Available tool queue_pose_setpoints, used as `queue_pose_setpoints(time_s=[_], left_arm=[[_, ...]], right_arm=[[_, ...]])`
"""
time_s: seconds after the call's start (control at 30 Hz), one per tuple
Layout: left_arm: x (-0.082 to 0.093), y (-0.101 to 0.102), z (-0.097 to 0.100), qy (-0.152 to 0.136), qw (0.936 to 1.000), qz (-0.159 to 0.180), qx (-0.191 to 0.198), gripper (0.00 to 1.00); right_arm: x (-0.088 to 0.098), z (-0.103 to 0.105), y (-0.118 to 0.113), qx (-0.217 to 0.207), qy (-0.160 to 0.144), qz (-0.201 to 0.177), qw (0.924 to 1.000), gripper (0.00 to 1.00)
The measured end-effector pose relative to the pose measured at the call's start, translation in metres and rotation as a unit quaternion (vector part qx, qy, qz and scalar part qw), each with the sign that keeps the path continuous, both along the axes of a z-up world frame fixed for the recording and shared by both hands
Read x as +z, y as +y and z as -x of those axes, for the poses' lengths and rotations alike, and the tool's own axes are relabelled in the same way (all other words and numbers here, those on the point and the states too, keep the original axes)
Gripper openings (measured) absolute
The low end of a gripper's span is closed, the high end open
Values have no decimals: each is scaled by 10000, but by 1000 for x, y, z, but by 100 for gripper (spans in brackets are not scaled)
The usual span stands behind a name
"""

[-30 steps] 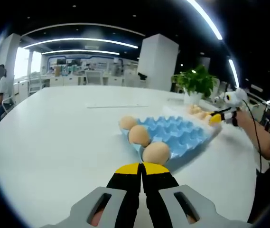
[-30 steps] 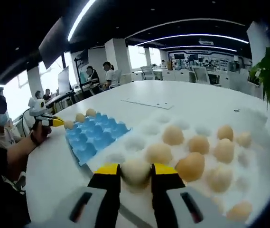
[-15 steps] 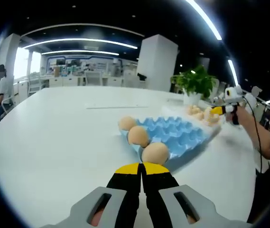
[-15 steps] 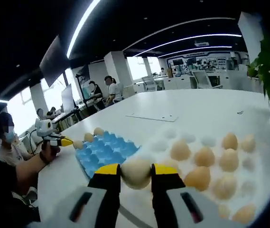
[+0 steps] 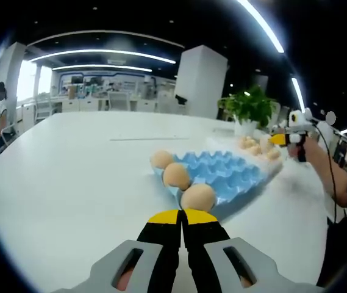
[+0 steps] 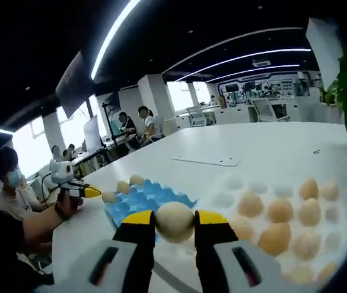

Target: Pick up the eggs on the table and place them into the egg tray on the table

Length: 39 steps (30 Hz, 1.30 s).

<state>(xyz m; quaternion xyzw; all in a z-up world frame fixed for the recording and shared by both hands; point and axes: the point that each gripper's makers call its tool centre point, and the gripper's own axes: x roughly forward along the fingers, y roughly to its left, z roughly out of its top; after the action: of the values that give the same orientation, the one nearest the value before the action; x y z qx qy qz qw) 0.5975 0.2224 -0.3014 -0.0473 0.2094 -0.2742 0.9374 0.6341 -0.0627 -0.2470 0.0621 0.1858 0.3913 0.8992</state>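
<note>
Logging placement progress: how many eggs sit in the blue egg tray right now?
3, along the blue egg tray's edge nearest the left gripper: near egg, middle egg, far egg. None seem hidden.

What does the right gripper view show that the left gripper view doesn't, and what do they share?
Right gripper view: the right claw is shut on a pale egg lifted above the white tray of eggs; people sit at desks behind.

Left gripper view: the left claw, jaws together, holds nothing, close to the nearest of three eggs in the blue tray.

Both: the white table, both trays, a potted plant.
</note>
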Motion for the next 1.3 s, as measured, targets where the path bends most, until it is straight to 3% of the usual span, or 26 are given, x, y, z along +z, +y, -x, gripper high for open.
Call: queue_pose_setpoints(time_s=[0.53, 0.83, 1.0, 1.23, 1.3], left_arm=[[3, 2, -5, -37, 9999, 89, -37, 1], [5, 5, -10, -29, 9998, 134, -136, 1], [2, -1, -9, -47, 9998, -105, -177, 0], [10, -1, -2, -182, 9997, 13, -178, 0], [17, 0, 1, -405, 9990, -66, -156, 0]], right_arm=[[7, 0, 54, 522, -56, -89, 9986, 26], [8, 0, 72, 670, -74, -75, 9977, 26], [7, 1, 85, 772, -80, -46, 9970, 26], [6, 5, 111, 989, -78, -13, 9951, 26], [6, 6, 117, 1040, -77, 0, 9946, 26]])
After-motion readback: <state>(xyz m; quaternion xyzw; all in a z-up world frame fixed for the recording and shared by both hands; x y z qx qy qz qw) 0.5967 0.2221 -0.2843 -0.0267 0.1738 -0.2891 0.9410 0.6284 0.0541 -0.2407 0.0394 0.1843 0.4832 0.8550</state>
